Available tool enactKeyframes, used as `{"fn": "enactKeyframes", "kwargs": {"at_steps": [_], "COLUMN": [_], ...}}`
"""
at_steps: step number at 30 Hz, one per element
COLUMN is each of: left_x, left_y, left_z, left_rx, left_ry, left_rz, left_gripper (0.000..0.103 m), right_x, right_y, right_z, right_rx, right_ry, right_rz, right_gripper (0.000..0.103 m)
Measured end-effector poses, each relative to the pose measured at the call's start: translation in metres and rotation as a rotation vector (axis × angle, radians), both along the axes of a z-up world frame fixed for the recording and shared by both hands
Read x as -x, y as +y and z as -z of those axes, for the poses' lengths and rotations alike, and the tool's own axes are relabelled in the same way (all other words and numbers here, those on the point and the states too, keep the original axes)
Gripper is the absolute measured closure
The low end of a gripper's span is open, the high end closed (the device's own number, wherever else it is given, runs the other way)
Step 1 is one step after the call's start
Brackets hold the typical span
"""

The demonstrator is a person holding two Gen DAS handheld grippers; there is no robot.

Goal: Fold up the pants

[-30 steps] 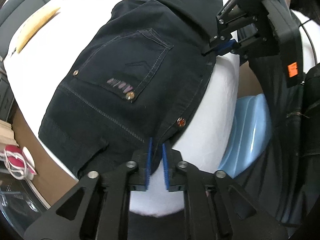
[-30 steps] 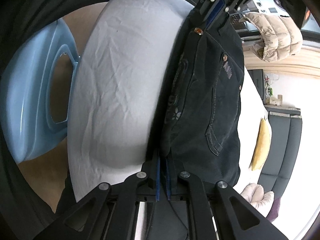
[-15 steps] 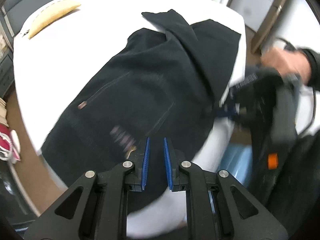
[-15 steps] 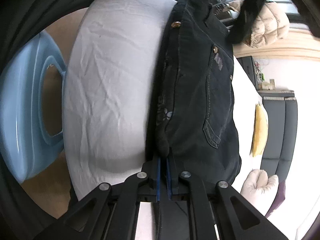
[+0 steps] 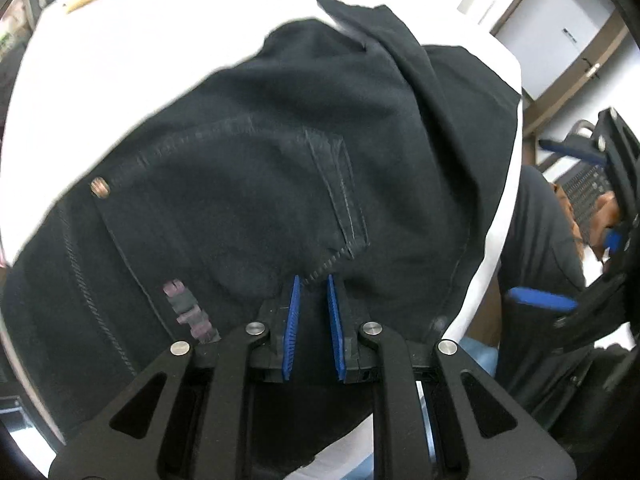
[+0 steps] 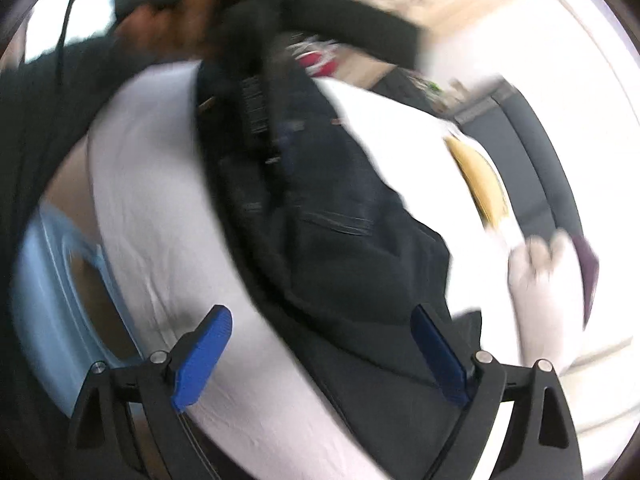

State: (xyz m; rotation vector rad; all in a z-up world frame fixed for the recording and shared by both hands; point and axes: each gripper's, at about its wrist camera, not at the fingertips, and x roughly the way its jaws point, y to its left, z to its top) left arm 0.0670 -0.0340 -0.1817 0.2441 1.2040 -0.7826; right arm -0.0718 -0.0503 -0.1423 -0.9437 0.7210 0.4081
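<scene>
Dark navy denim pants [image 5: 280, 184] lie spread on the round table under its white cloth [image 5: 120, 80], seat side up, waistband end hanging over the table edge nearest you. Back pocket with pale stitching [image 5: 240, 200] sits mid-garment; a copper rivet [image 5: 100, 188] marks the pocket corner toward the table's left rim. One leg is folded over the other, forming a raised ridge running toward the far side of the table.

Your left gripper [image 5: 312, 328] hovers just over the pants near the lower pocket corner. Blue pads [image 5: 292, 320] stand slightly apart with nothing between them: released. Whether the tips touch the fabric cannot be told.

Your right gripper [image 6: 320, 352] is spread wide, blue pads [image 6: 200, 348] far apart and holding nothing. One finger is over the white cloth, the other over the pants' edge. This view is heavily motion-blurred. In the left wrist view the same tool [image 5: 560, 240] shows off the table's right edge, well apart from the pants.

A pale blue plastic seat [image 6: 52, 300] sits below the table edge on your side. A yellow flat cushion [image 6: 480, 184] lies on the table beyond the pants, and a cream padded bundle [image 6: 544, 280] rests near it at the rim.
</scene>
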Motion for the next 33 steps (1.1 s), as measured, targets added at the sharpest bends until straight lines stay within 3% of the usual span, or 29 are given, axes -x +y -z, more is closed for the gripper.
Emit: {"fn": "enactKeyframes", "kwargs": {"at_steps": [4, 6, 9, 12, 14, 18, 25, 28, 29, 31, 32, 33], "left_x": [-0.008, -0.014, -0.016, -0.021, -0.024, -0.029, -0.027, -0.026, -0.023, -0.023, -0.018, -0.018], "left_y": [-0.011, -0.022, -0.029, -0.026, -0.024, -0.022, -0.012, -0.014, -0.009, -0.010, -0.010, -0.010], "left_z": [-0.015, -0.002, 0.030, 0.034, 0.036, 0.039, 0.048, 0.049, 0.051, 0.052, 0.053, 0.053], "left_rx": [0.094, 0.089, 0.054, 0.086, 0.104, 0.117, 0.108, 0.105, 0.106, 0.108, 0.107, 0.104], "left_ry": [0.003, 0.030, 0.086, 0.116, 0.138, 0.156, 0.135, 0.126, 0.125, 0.127, 0.125, 0.122], "left_rz": [-0.056, -0.083, -0.116, -0.148, -0.161, -0.172, -0.174, -0.174, -0.175, -0.177, -0.178, -0.178], "left_gripper": [0.089, 0.089, 0.089, 0.089, 0.089, 0.089, 0.089, 0.089, 0.089, 0.089, 0.089, 0.089], "right_x": [-0.042, -0.078, -0.140, -0.209, -0.260, -0.336, -0.401, -0.405, -0.405, -0.401, -0.397, -0.391], "right_y": [-0.060, -0.102, -0.165, -0.217, -0.238, -0.259, -0.277, -0.285, -0.287, -0.293, -0.298, -0.307], "right_z": [-0.047, -0.064, -0.076, -0.070, -0.055, -0.019, 0.039, 0.051, 0.051, 0.047, 0.044, 0.039], "right_rx": [-0.299, -0.456, -0.652, -0.777, -0.744, -0.666, -0.551, -0.581, -0.588, -0.614, -0.634, -0.700], "right_ry": [0.040, 0.052, 0.072, 0.137, 0.187, 0.214, 0.281, 0.276, 0.272, 0.267, 0.267, 0.285], "right_rz": [0.242, 0.392, 0.581, 0.790, 0.921, 1.074, 1.241, 1.261, 1.252, 1.241, 1.241, 1.239], "right_gripper": [0.013, 0.022, 0.030, 0.031, 0.031, 0.031, 0.031, 0.029, 0.034, 0.062, 0.091, 0.097]}}
